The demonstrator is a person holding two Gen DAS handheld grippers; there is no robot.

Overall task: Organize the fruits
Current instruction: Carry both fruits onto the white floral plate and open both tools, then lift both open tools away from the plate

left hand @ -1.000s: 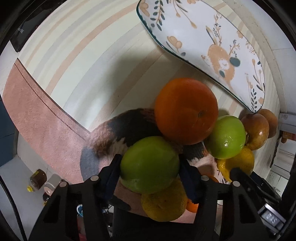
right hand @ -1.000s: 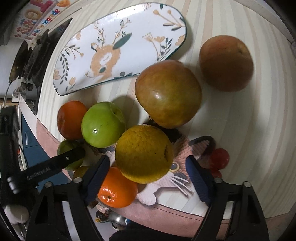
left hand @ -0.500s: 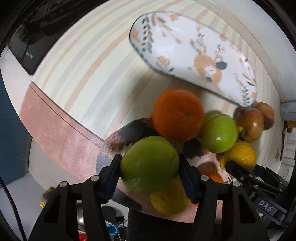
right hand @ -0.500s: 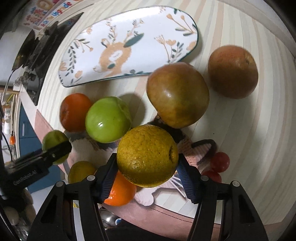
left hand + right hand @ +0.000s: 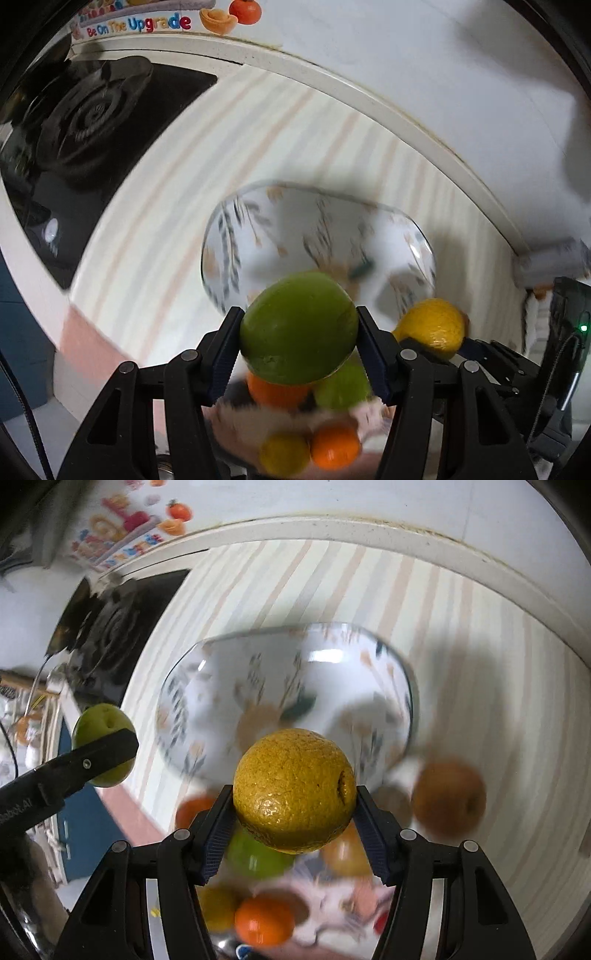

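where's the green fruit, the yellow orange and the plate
green fruit point(image 5: 299, 328): left wrist view, front face, between the fingers
yellow orange point(image 5: 293, 790): right wrist view, pitted front skin
plate point(image 5: 332, 675): right wrist view, bare patterned centre

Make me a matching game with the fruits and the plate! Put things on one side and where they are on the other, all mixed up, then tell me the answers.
Things:
1. round green fruit
2. bumpy yellow-orange citrus fruit
3. long white plate with leaf and deer pattern
4. round brown fruit

Places:
A. lying on the striped cloth, to the right of the plate's near end
B. clamped in the right gripper
C. flat on the striped cloth, with no fruit on it
D. clamped in the left gripper

Pairs: 1-D, 2-B, 3-C, 4-A
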